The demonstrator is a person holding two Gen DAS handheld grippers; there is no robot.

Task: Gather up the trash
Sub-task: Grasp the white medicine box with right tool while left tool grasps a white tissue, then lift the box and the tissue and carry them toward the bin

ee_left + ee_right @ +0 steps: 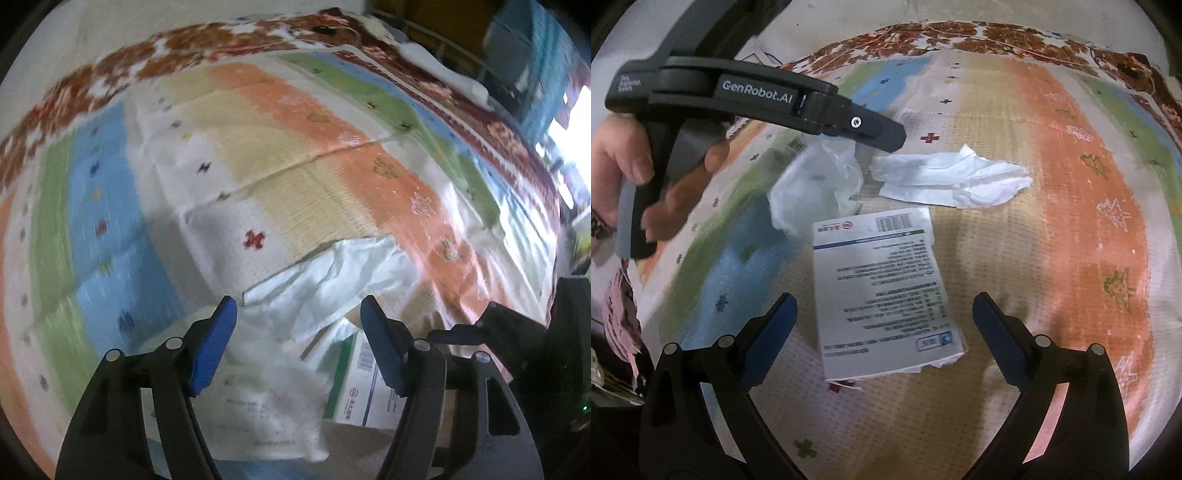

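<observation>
A flattened white carton point(879, 288) printed with text and a barcode lies on the striped mat. My right gripper point(886, 325) hovers over its near end, open, a blue pad on either side and neither touching it. Beyond the carton lie a crumpled white tissue point(949, 177) and a wad of clear plastic wrap point(812, 184). My left gripper point(886, 138), held by a hand point(624, 162), reaches in over the plastic. In the left wrist view my left gripper point(299, 325) stands open with the plastic wrap point(273, 387) between its pads, the tissue point(332, 284) just ahead and the carton point(365, 384) to the right.
The mat point(1071, 240) has orange, cream, blue and green bands and lies on a red floral carpet point(960, 37). A pink cloth point(620, 306) sits off the mat's left edge. One right gripper finger point(461, 334) shows in the left wrist view. Furniture point(517, 55) stands beyond the carpet.
</observation>
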